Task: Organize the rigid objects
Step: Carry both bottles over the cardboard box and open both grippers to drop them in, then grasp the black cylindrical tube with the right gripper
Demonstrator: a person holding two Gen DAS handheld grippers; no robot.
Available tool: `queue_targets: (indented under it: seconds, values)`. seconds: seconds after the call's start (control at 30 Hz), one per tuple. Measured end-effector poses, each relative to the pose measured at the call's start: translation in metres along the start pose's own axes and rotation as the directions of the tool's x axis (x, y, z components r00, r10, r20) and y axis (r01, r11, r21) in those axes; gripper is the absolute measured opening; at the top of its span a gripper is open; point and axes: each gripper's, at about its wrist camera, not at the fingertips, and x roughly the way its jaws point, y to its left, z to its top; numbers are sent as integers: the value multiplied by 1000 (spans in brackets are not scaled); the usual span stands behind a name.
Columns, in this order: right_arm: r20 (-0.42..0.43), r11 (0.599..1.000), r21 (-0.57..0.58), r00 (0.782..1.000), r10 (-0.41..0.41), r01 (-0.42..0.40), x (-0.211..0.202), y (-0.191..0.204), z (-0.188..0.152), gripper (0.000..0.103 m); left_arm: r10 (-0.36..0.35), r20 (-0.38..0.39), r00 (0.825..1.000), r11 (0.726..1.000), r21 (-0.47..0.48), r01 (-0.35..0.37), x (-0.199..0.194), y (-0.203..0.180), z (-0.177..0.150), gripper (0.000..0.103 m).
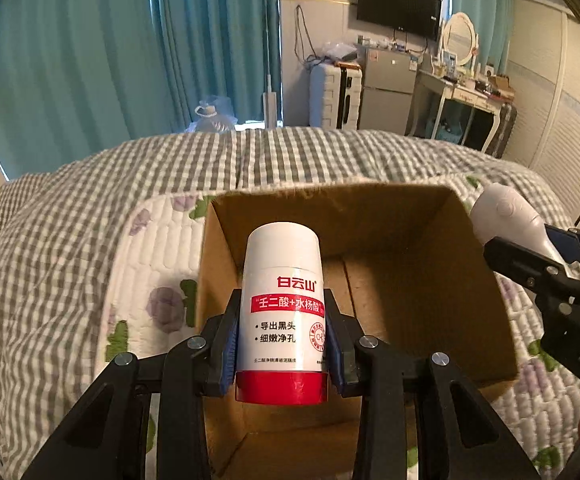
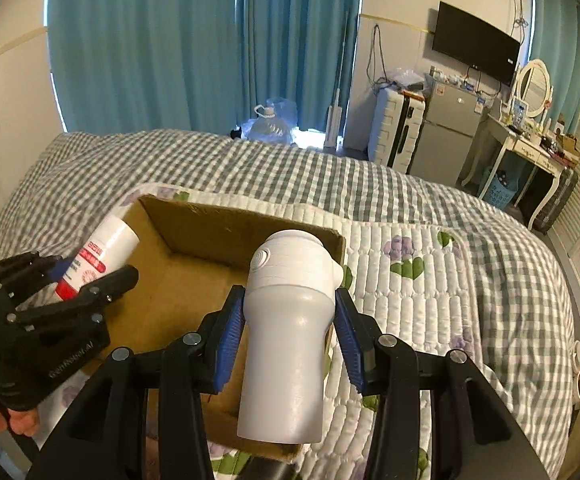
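My left gripper (image 1: 283,312) is shut on a white bottle with a red label and red base (image 1: 282,308), held above the open cardboard box (image 1: 418,280) on the bed. My right gripper (image 2: 288,308) is shut on a plain white flask-shaped bottle (image 2: 290,320), over the box's right side (image 2: 194,236). In the left wrist view the right gripper (image 1: 530,252) and its white bottle (image 1: 502,208) come in at the box's right rim. In the right wrist view the left gripper (image 2: 90,276) with the red-labelled bottle (image 2: 102,252) hangs at the box's left rim. The box looks empty inside.
The box rests on a white floral quilt (image 2: 430,292) over a grey checked blanket (image 1: 90,200). Behind the bed are teal curtains (image 1: 110,60), a water jug (image 2: 270,124), a suitcase (image 2: 394,128), a small fridge (image 2: 446,132) and a dressing table (image 2: 530,148).
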Motion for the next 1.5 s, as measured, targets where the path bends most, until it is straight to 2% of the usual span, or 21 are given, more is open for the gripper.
queue_targets:
  seconds: [0.07,0.13,0.2,0.57,0.6,0.63,0.67,0.7,0.73,0.83,0.9,0.93,1.03,1.2,1.37,1.5]
  values:
    - [-12,1000,1,1000,1,-1,7,-1,-3,44,-2,20,1000,1000,1,2,3,-1,-2,36]
    - [-20,1000,7,1000,8,-8,12,-3,-5,44,-16,30,999,1000,-4,16,3,-2,-1,46]
    - [-25,1000,7,1000,11,-10,15,-3,-7,44,-15,39,999,1000,0,15,1,-3,1,51]
    - [-24,998,33,998,49,-49,40,3,6,44,19,79,997,999,-45,-15,-27,15,3,52]
    - [-29,998,37,998,54,-53,40,2,7,46,22,87,996,999,-47,-18,-35,16,2,52]
    - [-22,998,41,999,48,-47,36,2,8,61,22,92,996,999,-49,-17,-41,17,2,54]
    - [-8,998,44,999,35,-34,31,1,8,70,21,96,995,999,-50,-16,-47,18,1,57]
    - [9,999,45,1000,19,-19,25,1,8,77,19,100,995,999,-50,-14,-56,18,-1,66]
    - [28,999,42,1000,1,-2,16,1,9,77,17,102,995,999,-48,-12,-62,17,-2,74]
    - [35,999,22,999,-33,32,-10,3,8,77,23,105,994,1000,-23,-20,-84,12,-8,76]
    - [40,998,17,998,-56,55,-30,3,4,77,36,105,994,999,-4,-36,-96,8,-15,82]
    - [42,998,16,997,-65,65,-43,3,0,77,43,107,993,999,3,-43,-103,5,-20,87]
    - [37,997,17,997,-73,73,-72,4,-15,77,35,112,993,999,-1,-36,-122,2,-38,94]
    - [-7,996,5,996,-91,91,-109,10,-60,77,38,95,995,999,-11,-37,-138,0,-72,96]
    - [-90,996,-2,992,-86,86,-111,19,-109,77,22,54,998,998,-59,-19,-136,2,-110,99]
    - [-188,998,-15,980,-69,67,-88,31,-144,77,27,18,999,996,-81,-25,-125,4,-133,99]
